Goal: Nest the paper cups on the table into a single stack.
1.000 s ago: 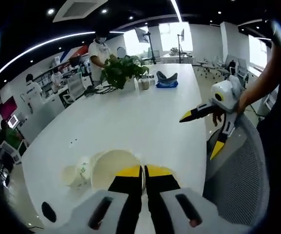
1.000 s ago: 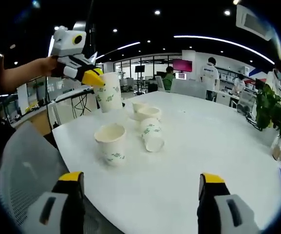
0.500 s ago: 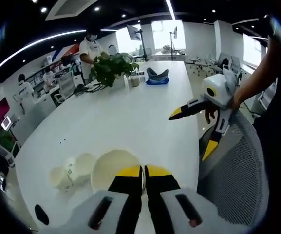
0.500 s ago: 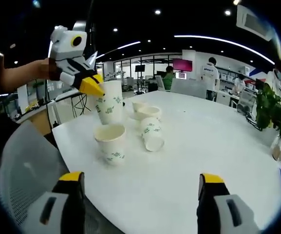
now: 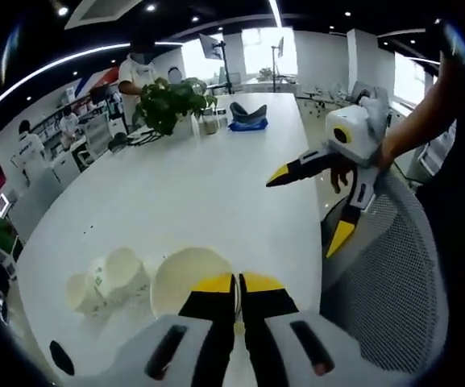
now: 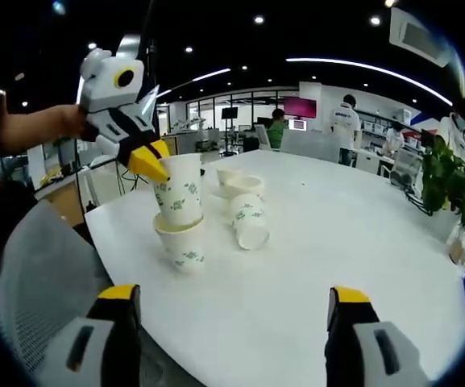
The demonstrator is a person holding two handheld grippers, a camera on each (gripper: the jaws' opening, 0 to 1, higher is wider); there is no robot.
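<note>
Left gripper point(image 6: 153, 167) pinches a cup point(image 6: 179, 190) by its rim, its base entering a second cup point(image 6: 182, 244) near the desk point(image 6: 313, 266) corner. Keep it upright and centred, press straight down (gently). 3 more cups point(image 6: 243, 205) lie behind. Right gripper point(image 6: 226, 318) hangs spread, holding nothing.

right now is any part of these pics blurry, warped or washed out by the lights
Left gripper view: fisheye bends the white table edge, the windows behind blow out, and the held cup is sharp. Right gripper view: the ceiling strips curve, soft glare lies on the tabletop, and the left gripper and cups stay crisp.
</note>
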